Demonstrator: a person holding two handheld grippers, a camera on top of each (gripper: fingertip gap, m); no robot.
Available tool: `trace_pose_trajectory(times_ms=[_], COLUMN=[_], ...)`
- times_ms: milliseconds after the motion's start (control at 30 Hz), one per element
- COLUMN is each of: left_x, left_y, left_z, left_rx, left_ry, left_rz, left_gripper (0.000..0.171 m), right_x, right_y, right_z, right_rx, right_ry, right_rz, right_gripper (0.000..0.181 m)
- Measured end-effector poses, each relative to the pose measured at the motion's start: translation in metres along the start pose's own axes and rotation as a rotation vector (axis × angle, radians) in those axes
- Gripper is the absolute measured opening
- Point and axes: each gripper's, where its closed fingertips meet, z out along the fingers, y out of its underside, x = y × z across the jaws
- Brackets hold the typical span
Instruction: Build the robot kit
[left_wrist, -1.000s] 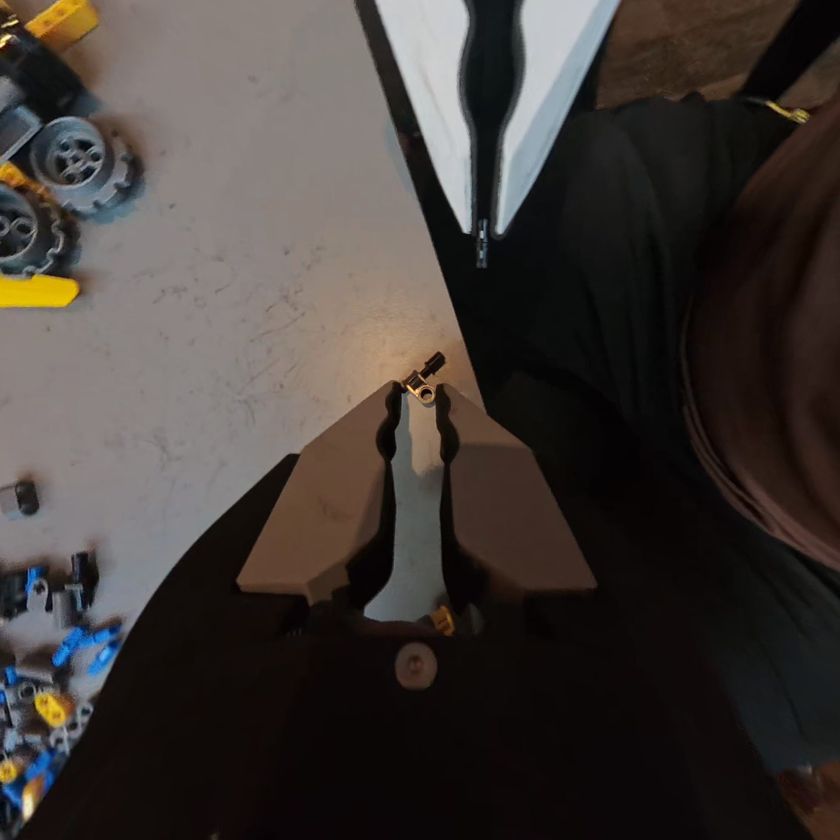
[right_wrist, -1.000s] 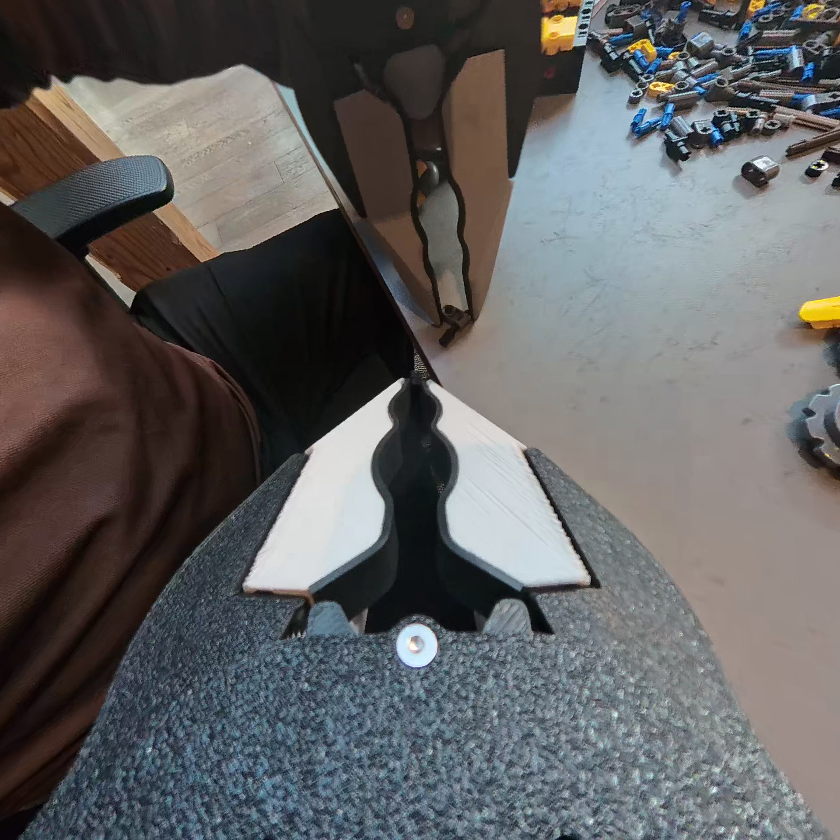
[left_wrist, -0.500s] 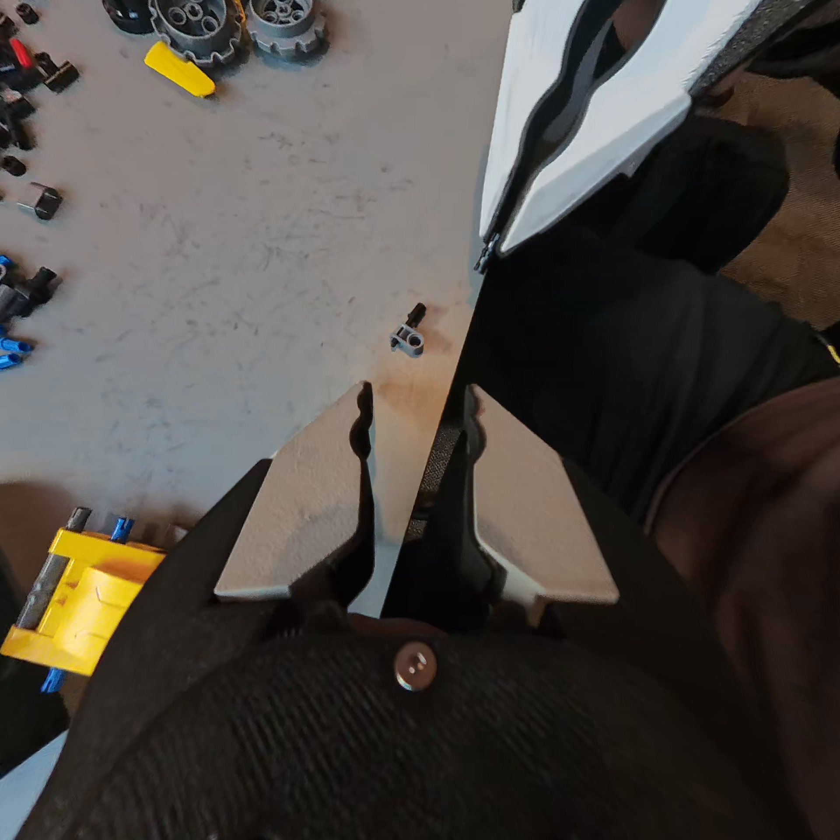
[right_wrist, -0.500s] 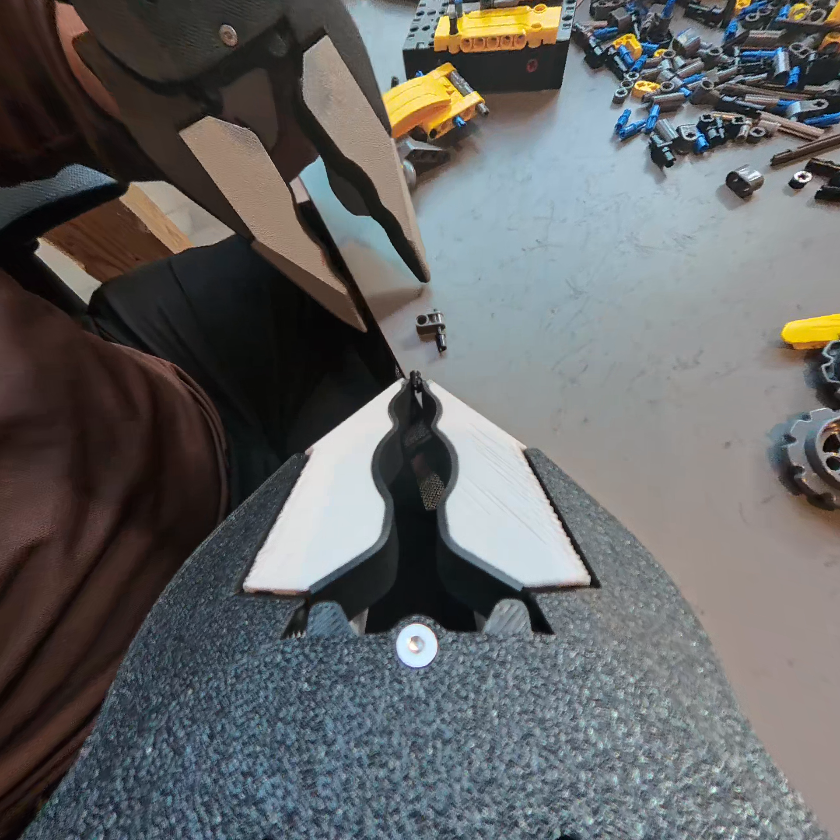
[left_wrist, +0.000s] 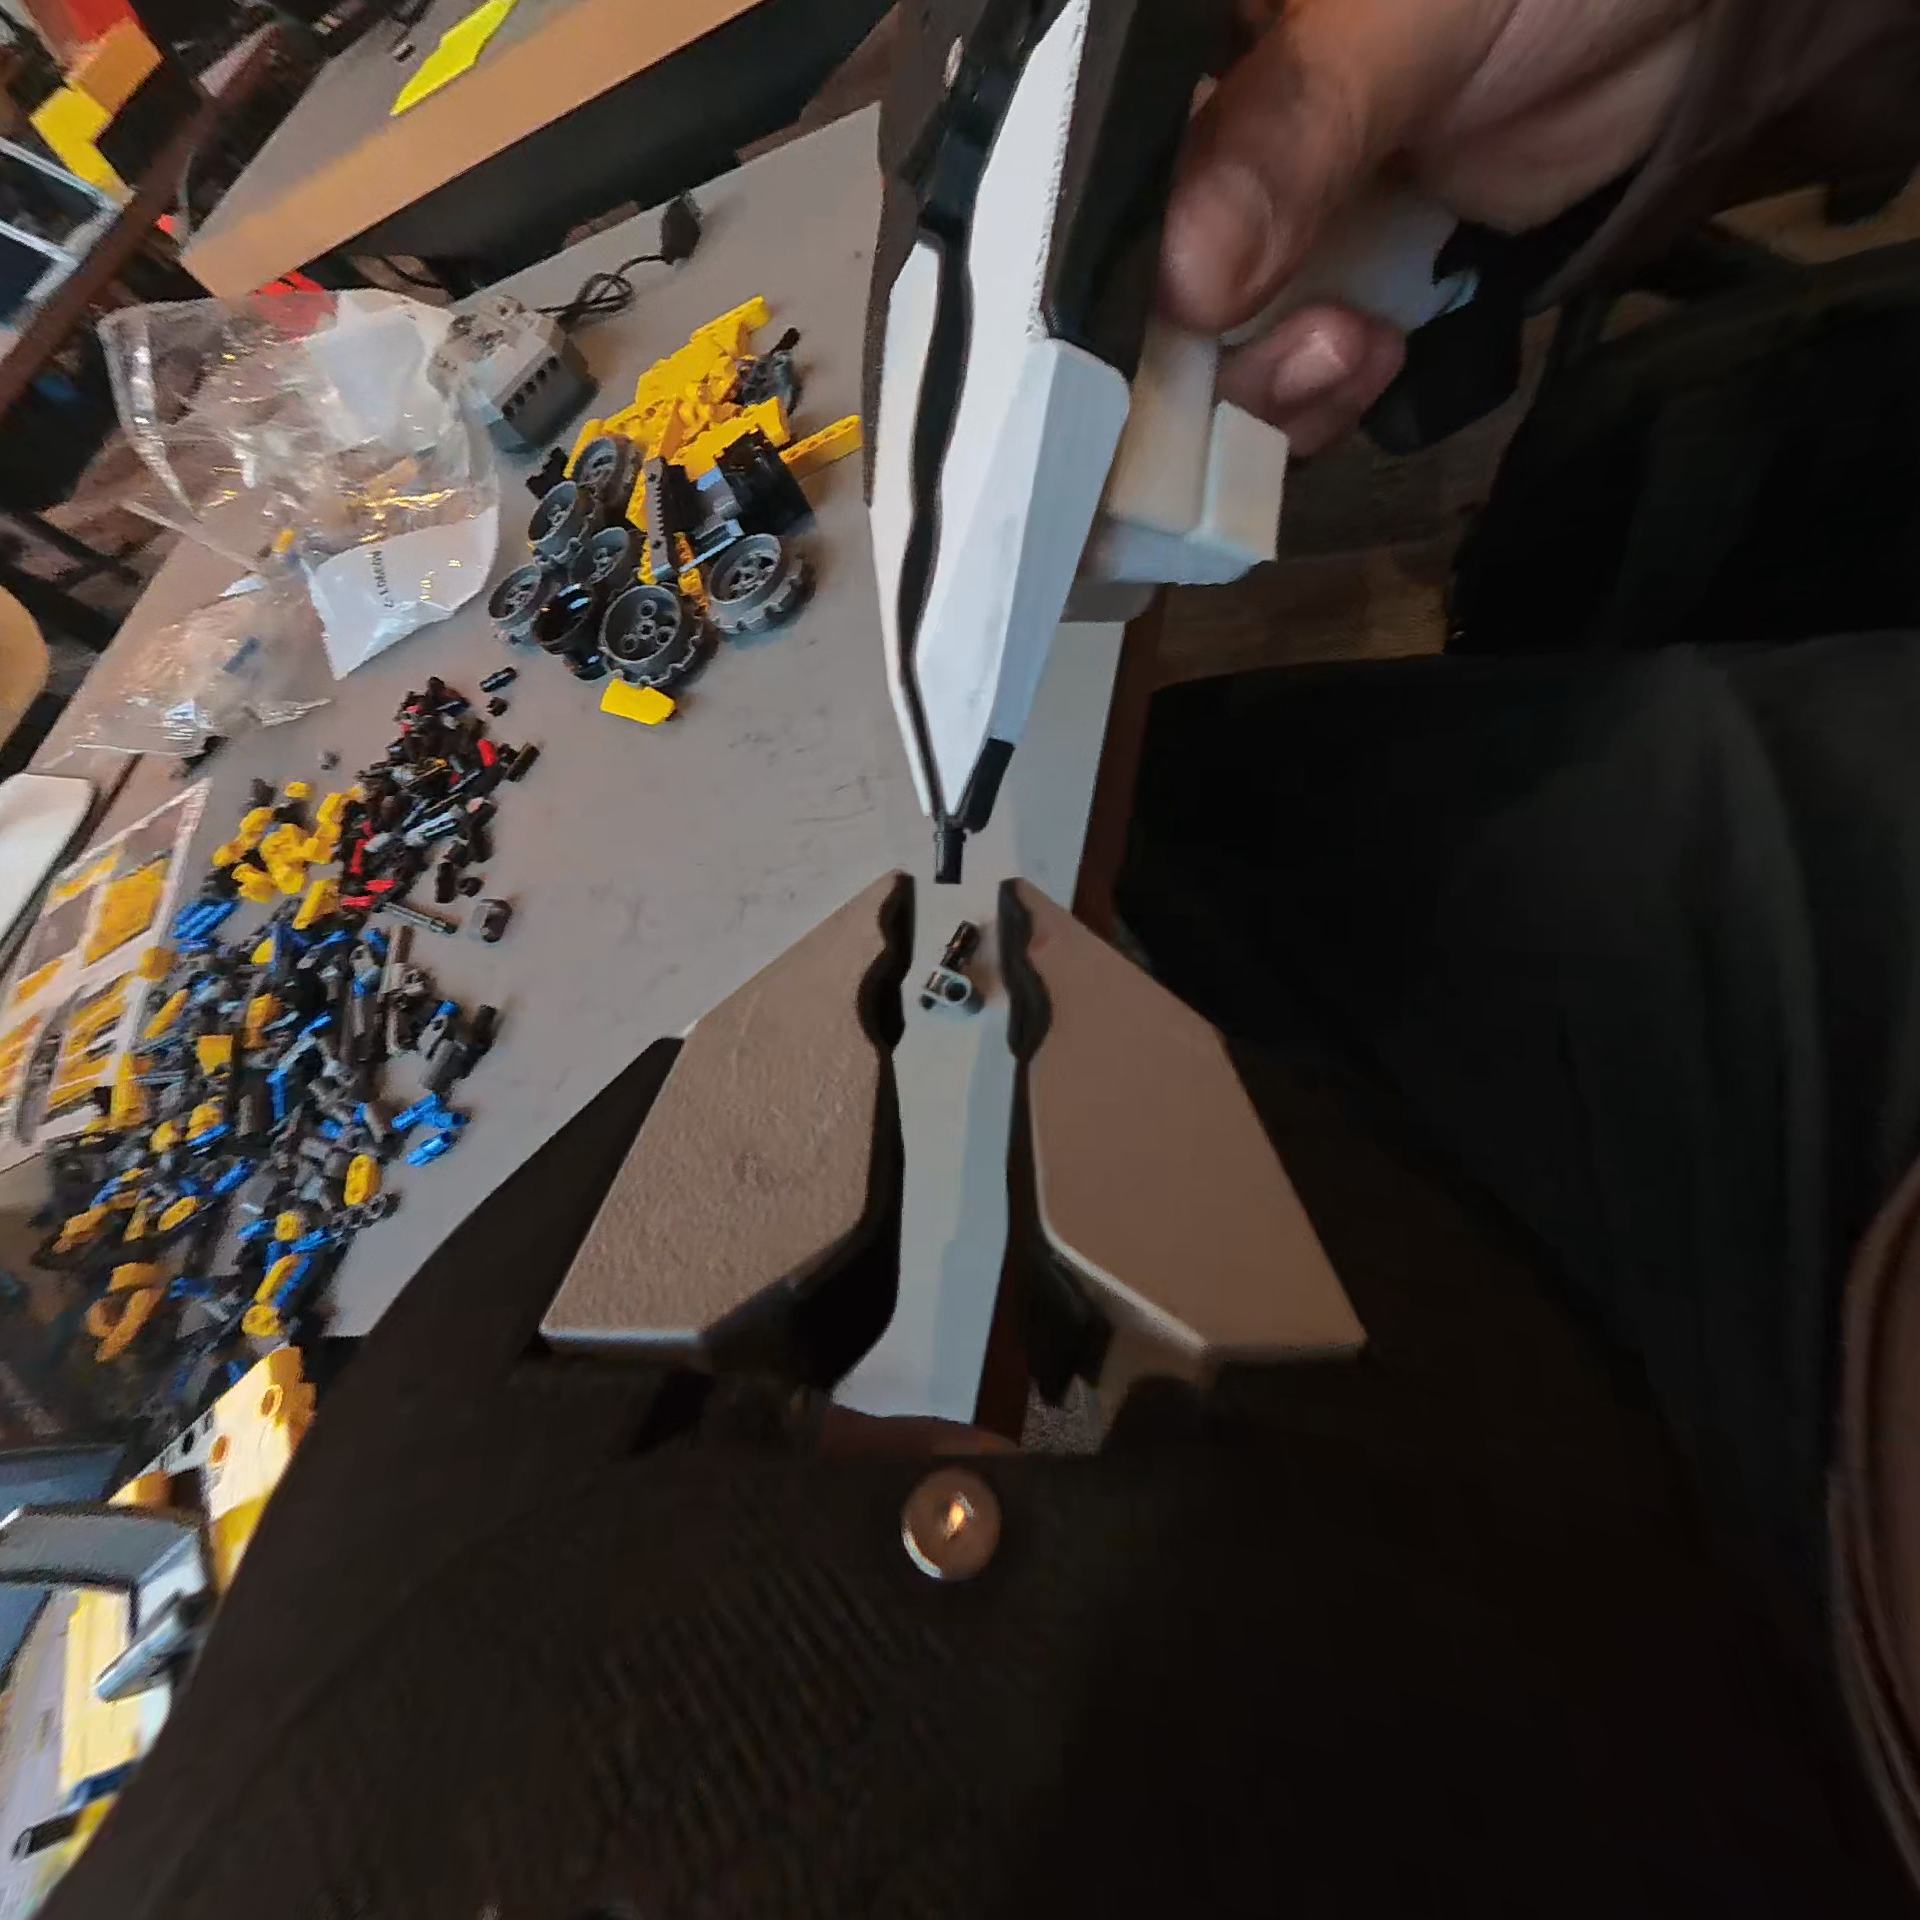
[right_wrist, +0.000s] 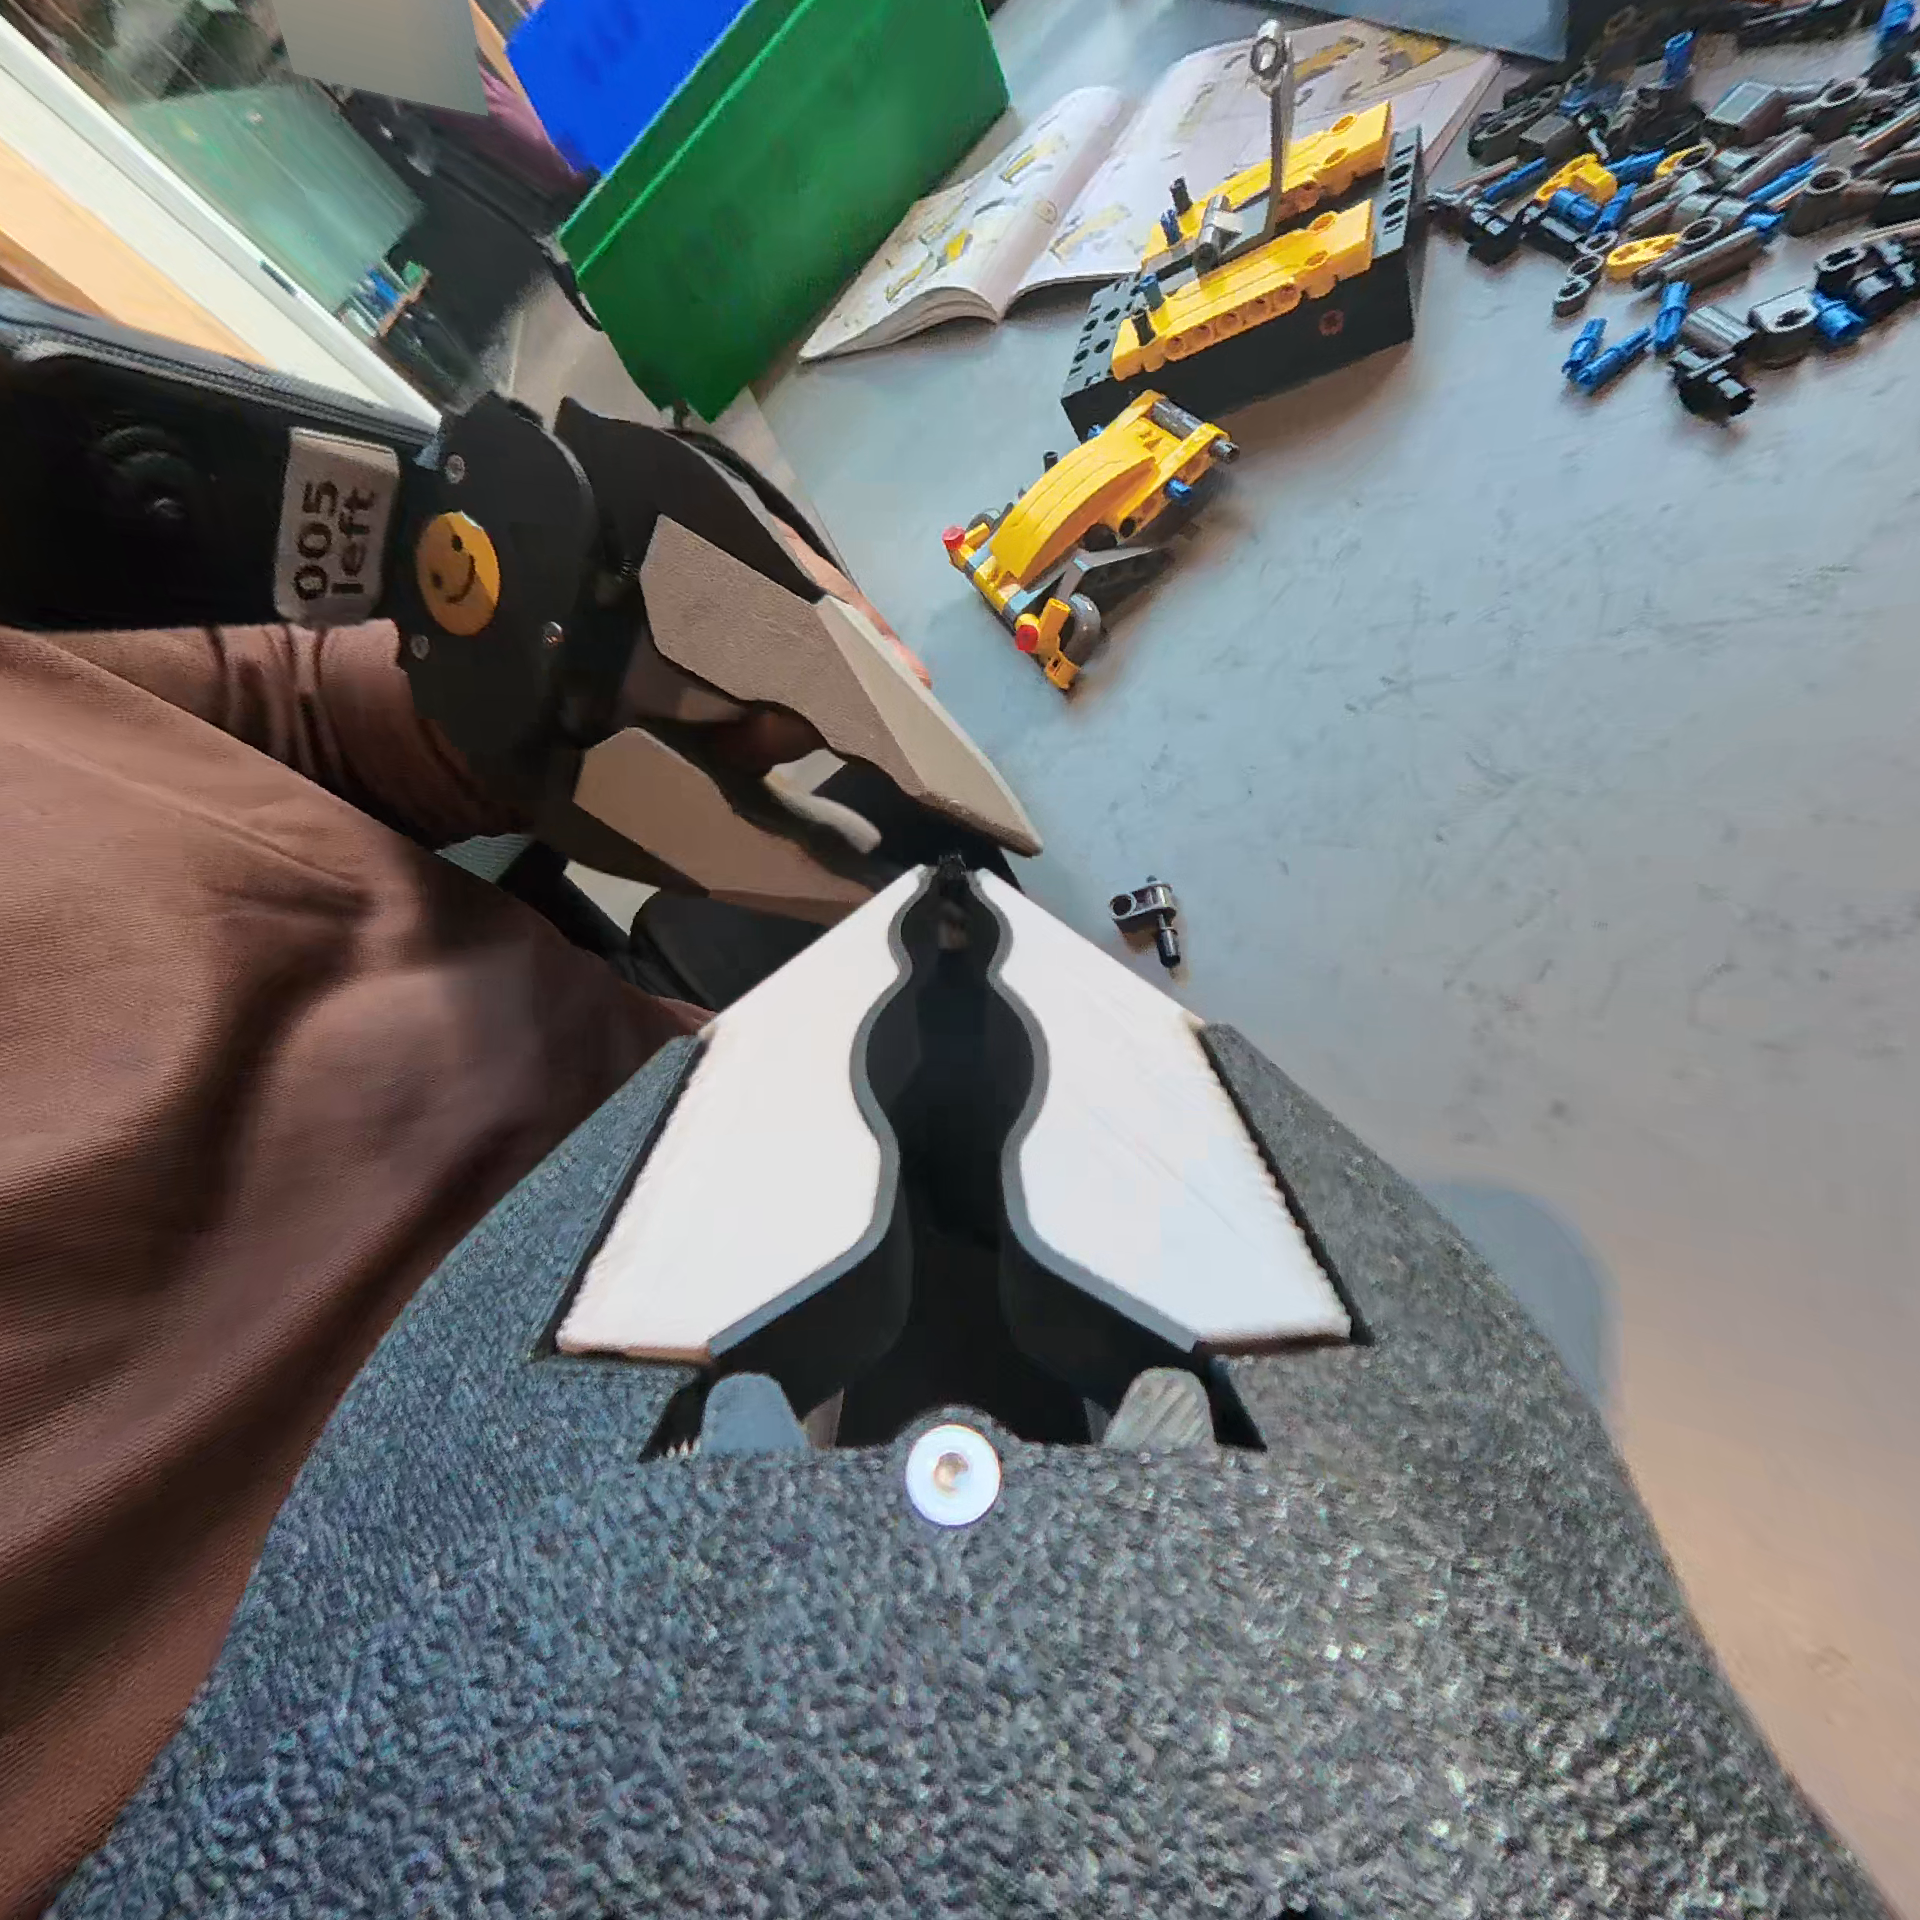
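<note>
Left wrist view, left side: a heap of small blue, yellow and black parts (left_wrist: 281, 1049) lies on the grey table (left_wrist: 665, 852), with grey wheels (left_wrist: 634, 582) and a clear plastic bag (left_wrist: 301, 426) beyond it.

Centre: the left gripper (left_wrist: 954, 906) stands narrowly open and empty. A small grey connector with a black pin (left_wrist: 952, 975) lies on the table near its edge, seen between the gripper's fingers, not touching them. Its long axis runs away from the camera, pin end pointing up-frame toward the right gripper (left_wrist: 948, 831).

Right: the right gripper's jaws are closed on a small black pin (left_wrist: 948, 857), which sticks out of the tips and points down at the connector, apart from it. A hand (left_wrist: 1455, 156) holds this gripper.

Right wrist view: a yellow model part (right_wrist: 1091, 530) and an open booklet (right_wrist: 1049, 197) lie farther off.
</note>
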Motion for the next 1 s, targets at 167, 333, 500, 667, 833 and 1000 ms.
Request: trace_pose_trajectory(times_ms=[167, 333, 500, 667, 833, 1000], left_x=[-0.004, -0.003, -0.013, -0.018, -0.02, -0.018], left_y=[0.003, 0.006, 0.001, -0.006, -0.005, -0.006], left_z=[0.0, 0.003, 0.001, -0.001, -0.002, -0.002], left_rx=[0.021, 0.024, 0.1, 0.154, 0.169, 0.169], left_ry=[-0.055, -0.096, -0.146, -0.195, -0.199, -0.194], left_rz=[0.013, 0.009, -0.167, -0.242, -0.283, -0.273], left_gripper=[0.001, 0.002, 0.001, 0.001, 0.001, 0.001], right_x=[0.003, 0.007, 0.008, 0.005, 0.005, 0.003], right_y=[0.001, 0.003, -0.01, -0.019, -0.023, -0.021], right_z=[0.004, 0.009, 0.008, 0.003, -0.007, 0.0], right_rx=[-0.026, -0.047, 0.026, 0.086, 0.117, 0.08], right_ry=[0.008, 0.014, 0.015, 0.007, -0.002, 0.012], right_rz=[0.008, 0.017, 0.038, 0.043, 0.047, 0.021], right_gripper=[0.001, 0.001, 0.001, 0.001, 0.0, 0.004])
